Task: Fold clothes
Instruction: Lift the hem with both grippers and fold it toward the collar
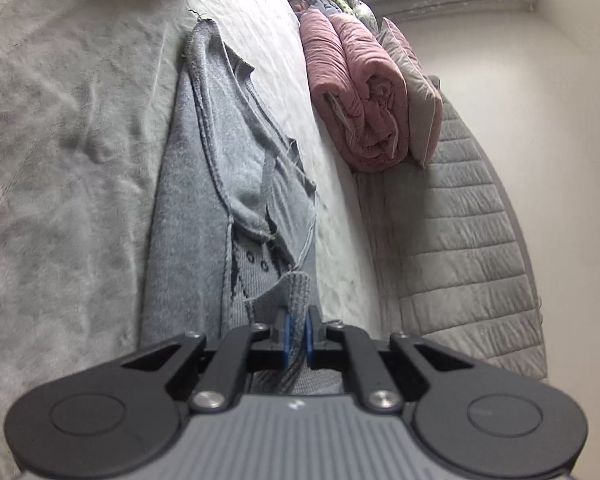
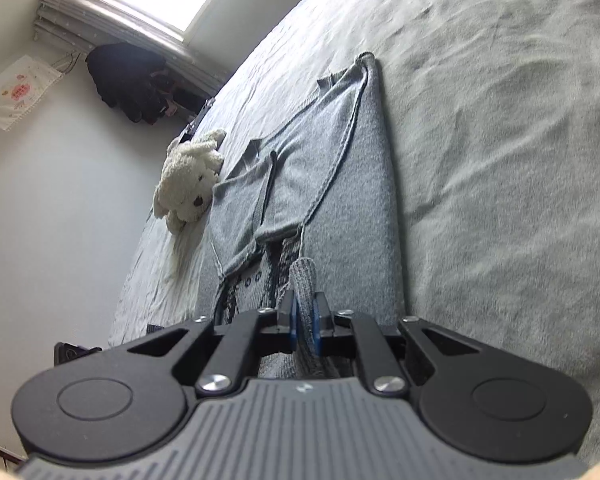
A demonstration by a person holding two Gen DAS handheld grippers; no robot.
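A grey knitted sweater (image 1: 204,208) lies stretched out, inside out and partly folded, on a light grey bed cover (image 1: 60,160); its seams and a dark pattern near the hem show. My left gripper (image 1: 297,330) is shut on a pinched ridge of the sweater's ribbed hem, the cloth squeezed between the blue pads. In the right wrist view the same sweater (image 2: 340,184) runs away from me, and my right gripper (image 2: 305,322) is shut on another fold of the hem, which stands up between its pads.
A rolled pink quilt (image 1: 356,100) and a pillow (image 1: 412,92) lie at the bed's far side by a quilted grey headboard (image 1: 468,248). A white plush dog (image 2: 188,184) lies on the bed left of the sweater. Dark clothing (image 2: 132,80) hangs under the window.
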